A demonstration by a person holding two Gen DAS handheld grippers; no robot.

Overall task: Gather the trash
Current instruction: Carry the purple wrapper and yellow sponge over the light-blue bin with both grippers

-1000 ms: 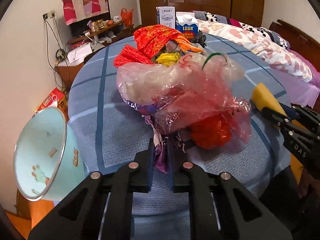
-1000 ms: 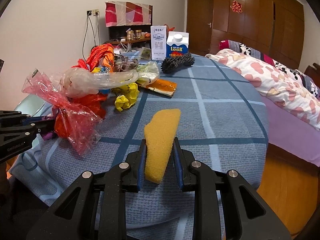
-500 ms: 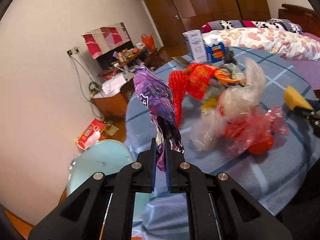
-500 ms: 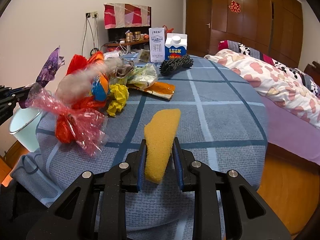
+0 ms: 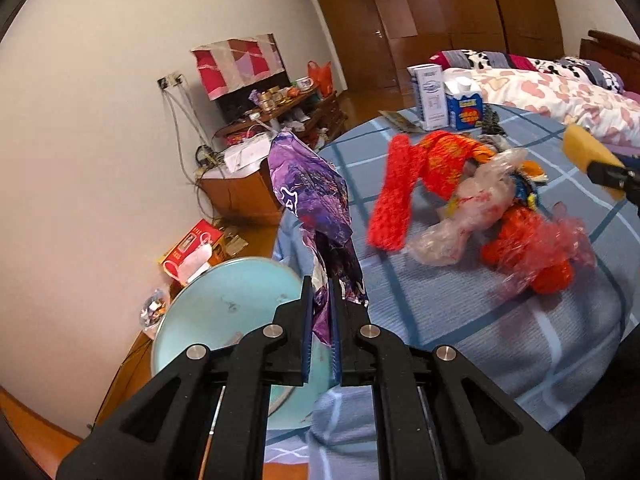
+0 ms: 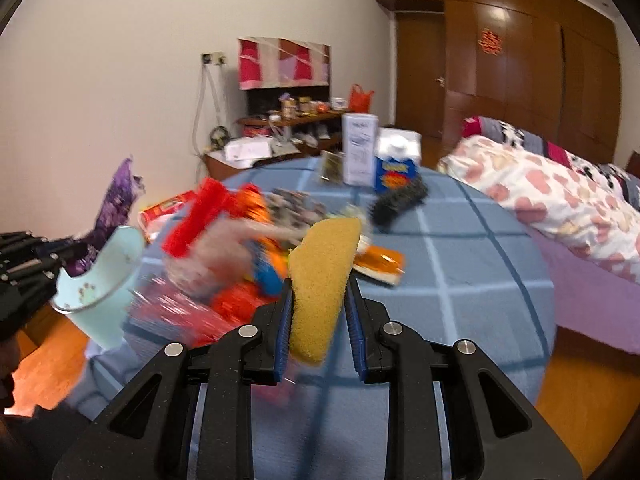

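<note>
A bed [image 5: 560, 92] with a heart-print quilt stood beyond the table [image 5: 460, 320]. On the table's far edge a white box [image 5: 430, 96] and a blue carton [image 5: 464, 104] stood side by side. Left of the table, a cluttered shelf [image 5: 276, 108] lined the wall.

purple wrapper [image 5: 316, 216] clamped in jaws, bin [image 5: 224, 312] below

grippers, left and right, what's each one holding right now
Left gripper: closed on the purple wrapper.
Right gripper: closed on the yellow sponge.
</note>
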